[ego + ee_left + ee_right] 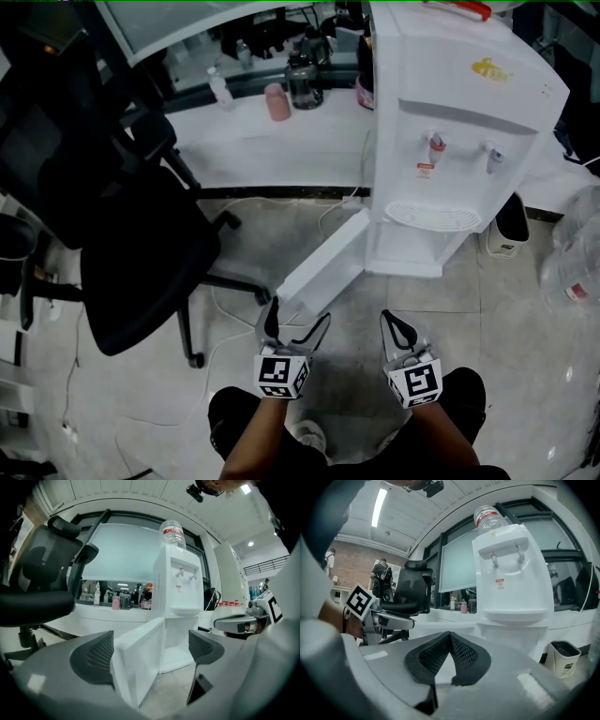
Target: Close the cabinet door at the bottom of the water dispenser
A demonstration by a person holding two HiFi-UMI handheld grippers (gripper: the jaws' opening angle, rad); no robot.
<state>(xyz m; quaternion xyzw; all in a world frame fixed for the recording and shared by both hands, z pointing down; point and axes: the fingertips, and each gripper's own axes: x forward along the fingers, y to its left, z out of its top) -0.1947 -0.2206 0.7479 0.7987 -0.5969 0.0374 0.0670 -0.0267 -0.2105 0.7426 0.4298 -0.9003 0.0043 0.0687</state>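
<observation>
The left gripper (pixel 300 312) has its jaws spread wide, and in the left gripper view the free edge of the cabinet door (pixel 323 262) stands between them, close to the left-hand pad, with the other pad well clear of it; whether the near pad touches the edge cannot be told. The right gripper (pixel 387 317) sits just beside it on the right with its jaws brought together at the tips and nothing between them, and it points toward the foot of the water dispenser (pixel 459 103). Both grippers are held low over the tile floor (pixel 422 300), each with its marker cube (pixel 281 373) toward the person's knees. The door is white and hangs open from the bottom of the dispenser, swung out to the left so that it runs at a slant from the dispenser's lower left corner down to the left gripper's fingertips. Above the door opening the dispenser shows a round drip tray (pixel 433 217) and two taps (pixel 436 142), one red and one blue, and the left gripper view shows a clear bottle (pixel 172 532) upended on its top. A small bin (pixel 509 225) stands on the floor just right of the dispenser. To the left, a black office chair (pixel 112 206) stands apart from the door, and behind it a white desk (pixel 281 141) runs along the window with a pink cup (pixel 277 101) and a few bottles on it.
</observation>
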